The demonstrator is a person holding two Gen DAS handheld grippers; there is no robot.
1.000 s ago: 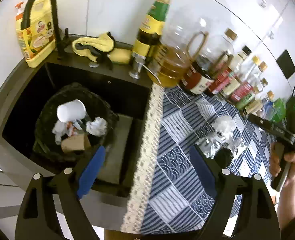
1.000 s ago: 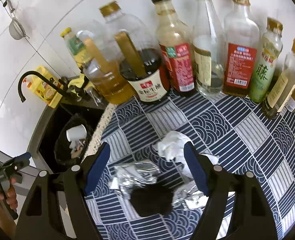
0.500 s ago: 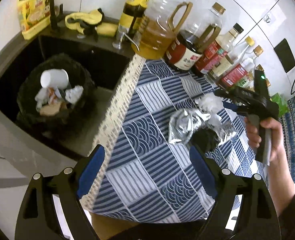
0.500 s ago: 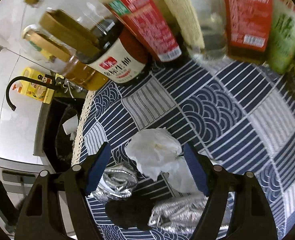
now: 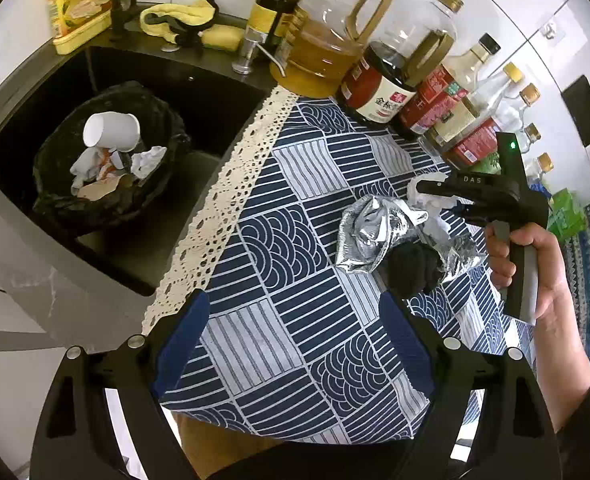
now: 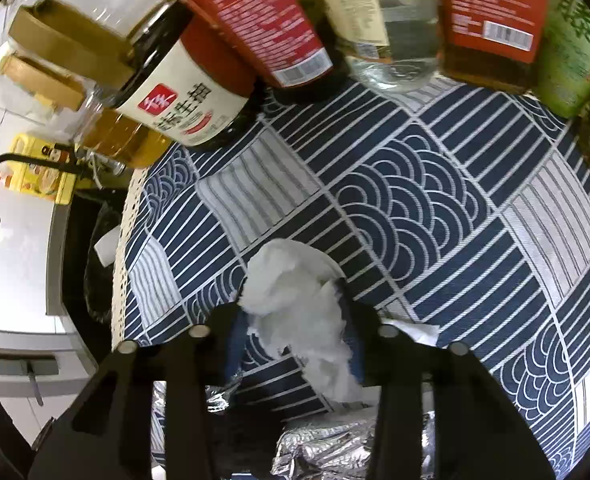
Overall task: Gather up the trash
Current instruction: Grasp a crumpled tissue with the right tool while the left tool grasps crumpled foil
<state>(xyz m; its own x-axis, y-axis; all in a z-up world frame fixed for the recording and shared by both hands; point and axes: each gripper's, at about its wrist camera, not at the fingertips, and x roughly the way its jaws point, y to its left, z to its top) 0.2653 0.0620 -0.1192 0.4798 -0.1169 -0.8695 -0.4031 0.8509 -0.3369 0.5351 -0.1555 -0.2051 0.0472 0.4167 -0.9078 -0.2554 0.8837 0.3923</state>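
My right gripper point(image 6: 293, 316) is shut on a crumpled white tissue point(image 6: 295, 292) low over the blue patterned cloth; it also shows in the left wrist view point(image 5: 447, 196), over the trash pile. A crumpled foil bag point(image 5: 371, 232), a black wad point(image 5: 413, 270) and a second foil piece point(image 5: 461, 256) lie on the cloth beside it. My left gripper point(image 5: 291, 344) is open and empty above the cloth's near part. A black-bagged trash bin point(image 5: 107, 160) holding a white cup point(image 5: 111, 134) and paper scraps sits in the sink at left.
A row of oil and sauce bottles point(image 5: 379, 84) stands along the back of the cloth point(image 5: 295, 240), close in front of my right gripper point(image 6: 279, 20). A yellow detergent bottle point(image 5: 79, 4), black faucet and yellow rag point(image 5: 183, 16) sit behind the sink.
My right gripper has dropped forward and closed on the white tissue. My left gripper has pulled back and swung right from over the sink to above the cloth.
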